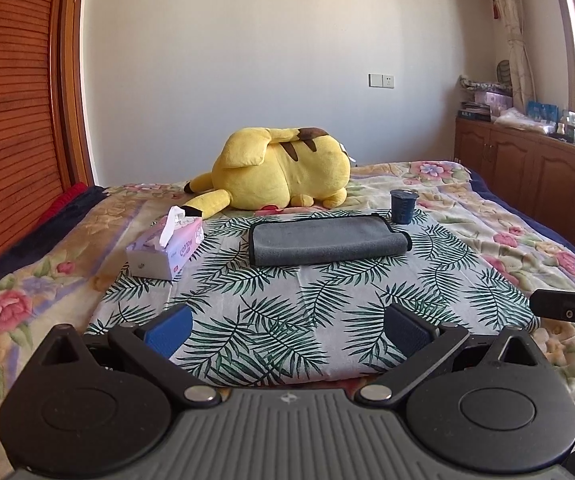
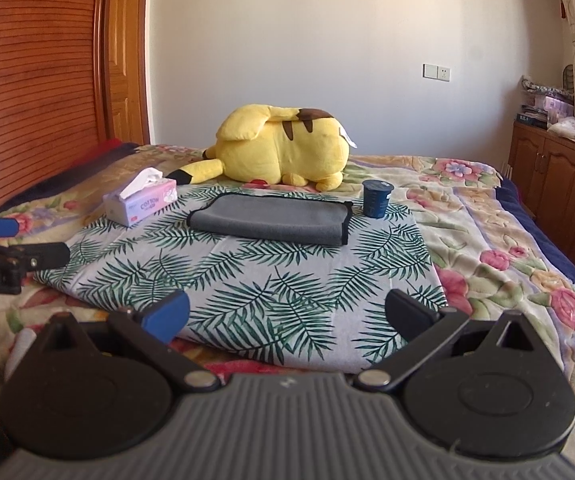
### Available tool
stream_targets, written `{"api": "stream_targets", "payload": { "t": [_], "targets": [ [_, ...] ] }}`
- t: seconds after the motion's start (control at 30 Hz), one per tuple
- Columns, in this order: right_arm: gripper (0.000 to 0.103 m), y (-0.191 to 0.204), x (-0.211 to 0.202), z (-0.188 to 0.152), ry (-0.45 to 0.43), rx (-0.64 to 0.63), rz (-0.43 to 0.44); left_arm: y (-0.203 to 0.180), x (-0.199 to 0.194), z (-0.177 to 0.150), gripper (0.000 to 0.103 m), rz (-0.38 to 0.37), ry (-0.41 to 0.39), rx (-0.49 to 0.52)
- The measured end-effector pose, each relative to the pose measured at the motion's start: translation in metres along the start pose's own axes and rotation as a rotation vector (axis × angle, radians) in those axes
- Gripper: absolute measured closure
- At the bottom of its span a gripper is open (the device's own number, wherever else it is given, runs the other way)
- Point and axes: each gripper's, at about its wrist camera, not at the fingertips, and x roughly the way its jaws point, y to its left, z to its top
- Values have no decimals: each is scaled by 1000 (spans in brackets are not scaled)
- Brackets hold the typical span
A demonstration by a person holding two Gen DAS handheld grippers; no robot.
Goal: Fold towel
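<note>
A grey towel (image 1: 327,240) with black trim lies folded flat on the leaf-print cloth (image 1: 287,312) on the bed. It also shows in the right wrist view (image 2: 271,220). My left gripper (image 1: 287,326) is open and empty, held back over the near edge of the cloth, well short of the towel. My right gripper (image 2: 289,314) is open and empty, also at the near edge. The right gripper's side shows at the left view's right edge (image 1: 567,308); the left gripper shows at the right view's left edge (image 2: 11,244).
A yellow plush toy (image 1: 283,168) lies behind the towel. A tissue box (image 1: 167,246) stands left of it. A dark blue cup (image 1: 403,206) stands at its far right corner. A wooden headboard (image 1: 7,120) is left, and wooden cabinets (image 1: 527,176) are right.
</note>
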Motion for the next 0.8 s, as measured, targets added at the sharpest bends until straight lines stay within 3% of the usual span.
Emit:
{"api": "stream_targets", "payload": {
  "t": [0.8],
  "targets": [
    [0,-14,-12,0,-128,72,-59,2,-13,3,16,4,-106,-8]
  ]
}}
